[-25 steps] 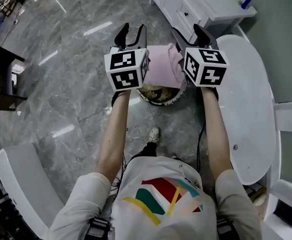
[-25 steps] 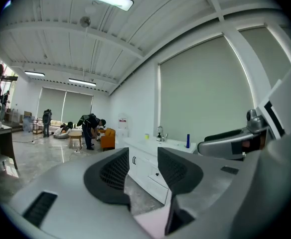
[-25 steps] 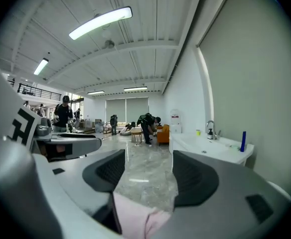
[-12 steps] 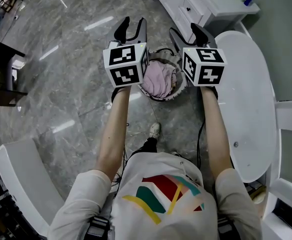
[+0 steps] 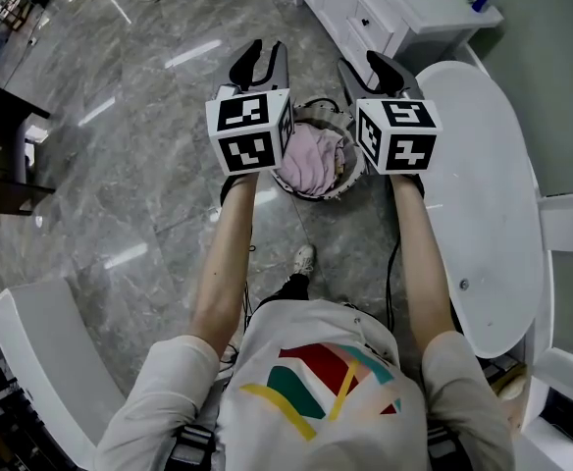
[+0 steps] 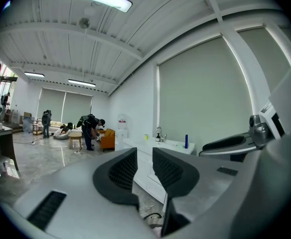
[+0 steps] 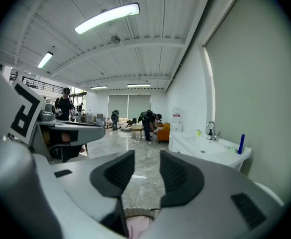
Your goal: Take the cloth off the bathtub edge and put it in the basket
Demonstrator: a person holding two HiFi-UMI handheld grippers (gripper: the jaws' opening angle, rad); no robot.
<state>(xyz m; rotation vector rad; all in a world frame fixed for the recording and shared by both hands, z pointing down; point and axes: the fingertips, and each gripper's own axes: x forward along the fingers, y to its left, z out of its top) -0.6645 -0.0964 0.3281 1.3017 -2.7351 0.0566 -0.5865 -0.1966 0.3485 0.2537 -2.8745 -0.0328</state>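
The pink cloth lies crumpled inside the round woven basket on the floor. Both grippers hover above it, one on each side. My left gripper is to the basket's left; its jaws are closing with nothing between them. My right gripper is to the basket's right, between basket and white bathtub; its jaws are also closing on empty air. The right gripper view shows a bit of the cloth and the basket rim below the jaws.
A white vanity cabinet with a blue bottle stands behind the basket. A dark table is at far left. Grey marble floor surrounds the basket. People are far across the room.
The pink cloth was held up between the two grippers above the basket; it has dropped into the basket. Both pairs of jaws have narrowed and the grippers shifted slightly.
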